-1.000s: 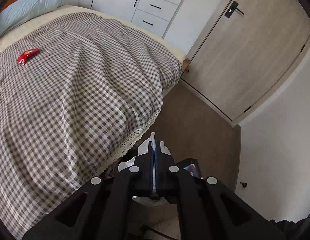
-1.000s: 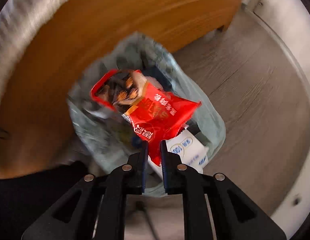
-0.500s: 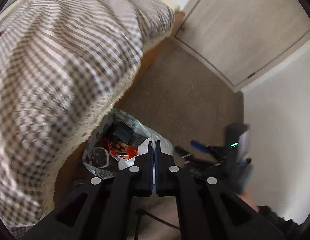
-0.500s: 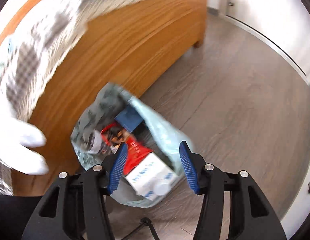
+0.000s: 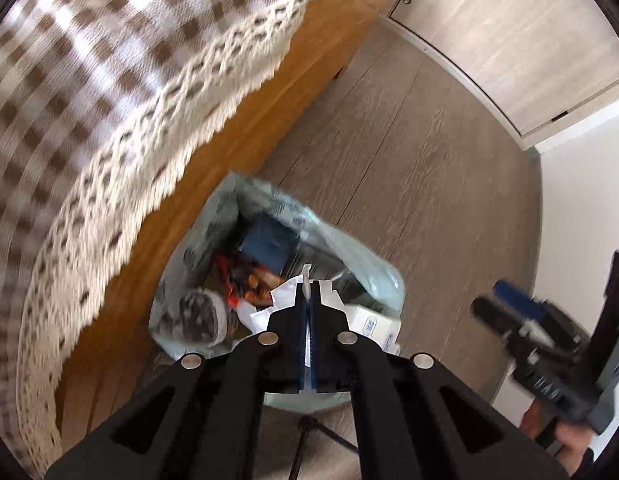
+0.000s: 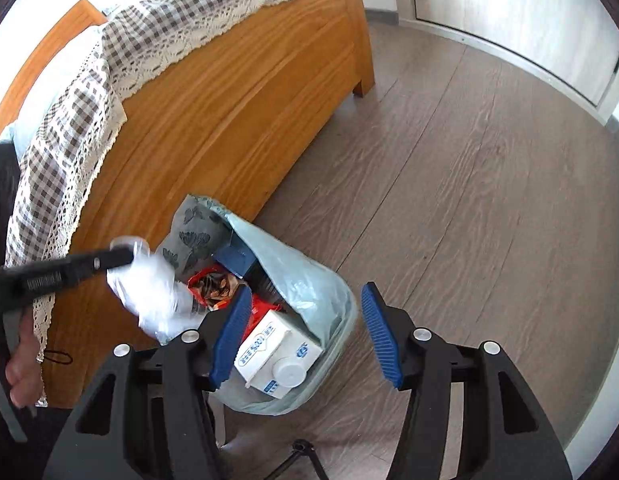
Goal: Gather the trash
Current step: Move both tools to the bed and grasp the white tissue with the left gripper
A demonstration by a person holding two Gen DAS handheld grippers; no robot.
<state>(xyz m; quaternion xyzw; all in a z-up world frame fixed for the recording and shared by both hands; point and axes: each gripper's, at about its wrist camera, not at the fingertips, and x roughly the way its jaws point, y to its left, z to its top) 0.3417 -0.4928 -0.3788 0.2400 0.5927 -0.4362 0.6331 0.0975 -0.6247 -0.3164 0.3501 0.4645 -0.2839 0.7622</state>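
A pale green trash bag (image 6: 309,280) stands open on the floor against the bed. Inside lie a red snack packet (image 6: 213,282), a white carton (image 6: 277,352) and a blue box (image 6: 237,260). My right gripper (image 6: 306,290) hovers over the bag's near side, its jaws opening and nothing pressed between the pads. In the left wrist view it is a blur at the right (image 5: 493,298). My left gripper (image 5: 308,285) points down into the bag (image 5: 369,280), shut on a crumpled white wrapper (image 5: 285,296). From the right wrist the wrapper (image 6: 149,292) hangs at the bag's left rim.
The orange wooden bed frame (image 6: 213,120) runs along the bag's left side, with a checked bedspread (image 5: 89,100) and lace edge hanging over it. Grey wood floor (image 6: 469,200) stretches right toward pale cupboard doors (image 5: 509,40). A hand (image 6: 21,364) holds the left gripper.
The right gripper let go of the red snack packet, which now lies in the bag, and its jaws spread while it rose. The left gripper came down from over the bed to the bag, still shut.
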